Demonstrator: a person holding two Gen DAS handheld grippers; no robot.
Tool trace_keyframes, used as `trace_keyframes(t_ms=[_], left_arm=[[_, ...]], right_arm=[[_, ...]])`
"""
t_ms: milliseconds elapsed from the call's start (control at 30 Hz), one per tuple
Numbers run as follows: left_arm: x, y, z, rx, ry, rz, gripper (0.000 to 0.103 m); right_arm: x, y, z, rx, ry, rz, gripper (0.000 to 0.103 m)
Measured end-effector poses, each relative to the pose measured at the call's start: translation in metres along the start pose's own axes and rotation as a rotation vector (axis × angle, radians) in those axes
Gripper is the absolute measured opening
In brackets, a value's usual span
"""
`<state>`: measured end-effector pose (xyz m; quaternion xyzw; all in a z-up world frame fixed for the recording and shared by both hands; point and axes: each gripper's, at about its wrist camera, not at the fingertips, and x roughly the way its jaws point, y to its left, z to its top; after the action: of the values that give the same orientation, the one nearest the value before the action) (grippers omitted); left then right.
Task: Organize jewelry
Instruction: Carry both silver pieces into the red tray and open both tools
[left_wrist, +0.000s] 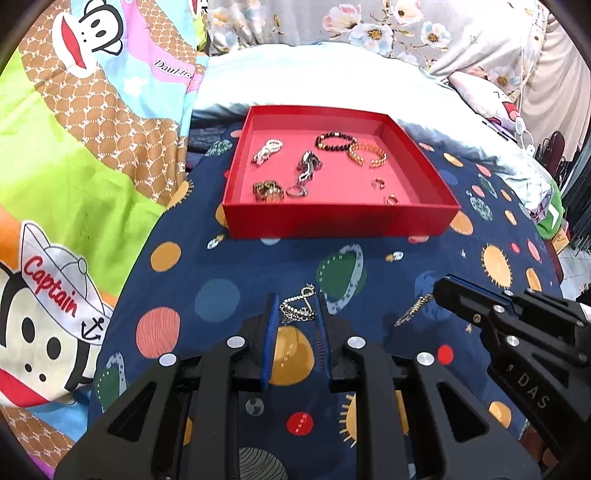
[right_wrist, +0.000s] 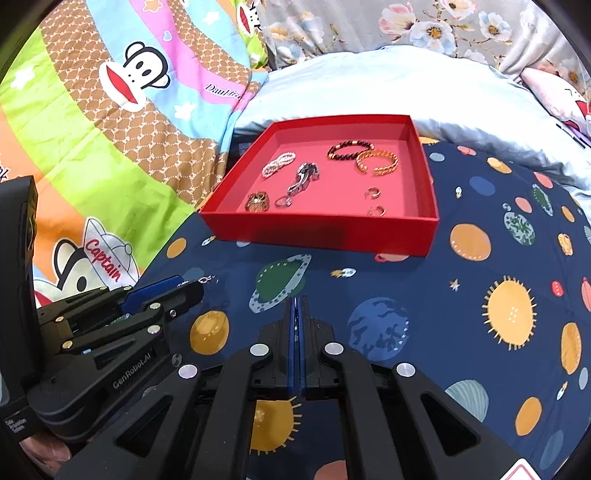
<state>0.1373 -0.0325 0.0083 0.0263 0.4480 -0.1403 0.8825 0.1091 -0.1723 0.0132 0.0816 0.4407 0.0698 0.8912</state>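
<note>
My left gripper is shut on a silver rhinestone bracelet, pinched between its blue pads just above the bedspread. In the left wrist view my right gripper comes in from the right, shut on a thin silver chain that dangles from its tip. The right wrist view shows the right gripper with its jaws pressed together and the chain mostly hidden, and the left gripper at the left. Beyond both sits a red tray holding several bracelets and rings.
The tray lies on a dark blue planet-print bedspread. A cartoon monkey quilt is bunched at the left, and a pale blue pillow lies behind the tray. In the tray are a gold bangle, a dark bead bracelet and a pearl bracelet.
</note>
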Motion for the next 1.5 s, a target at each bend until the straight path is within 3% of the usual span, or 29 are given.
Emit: trace_keyframes(t_ms=[900,1500], left_arm=[[-0.006,-0.011,0.084,0.003,-0.160,0.002,0.019],[0.068,-0.027,0.144,0.039,-0.125,0.026,0.019]], right_arm=[[-0.015,-0.027,0.070,-0.021,-0.137,-0.051,0.001],[0.055,-0.039,0.142,-0.020,-0.095,-0.036,0.001]])
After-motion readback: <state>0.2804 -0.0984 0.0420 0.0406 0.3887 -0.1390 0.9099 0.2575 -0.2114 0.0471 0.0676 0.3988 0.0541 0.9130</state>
